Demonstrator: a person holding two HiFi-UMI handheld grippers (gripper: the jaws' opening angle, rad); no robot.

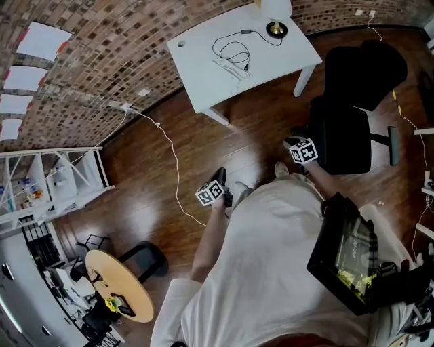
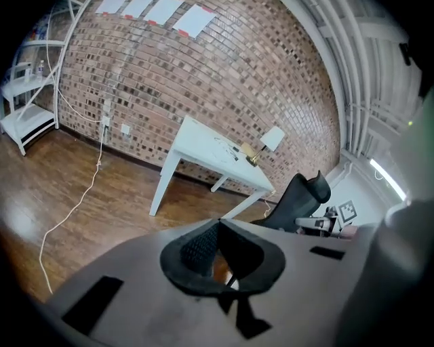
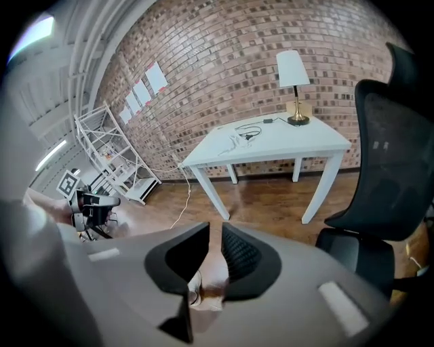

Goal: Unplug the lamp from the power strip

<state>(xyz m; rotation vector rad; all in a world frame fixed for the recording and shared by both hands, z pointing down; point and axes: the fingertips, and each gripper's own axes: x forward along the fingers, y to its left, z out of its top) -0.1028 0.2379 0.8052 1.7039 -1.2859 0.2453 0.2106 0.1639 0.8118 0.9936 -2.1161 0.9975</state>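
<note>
The lamp, with a white shade and a brass base, stands at the far right corner of the white table. Its black cord loops across the top to a white power strip. Both grippers are far from the table, held over the wooden floor in front of the person. My left gripper has its tips together with nothing held. My right gripper shows a narrow empty gap between its jaws. The right gripper view shows the lamp and the cord on the table.
A black office chair stands right of the table, close to my right gripper. A white cable runs over the floor from the brick wall. A white shelf and a round wooden table stand at the left.
</note>
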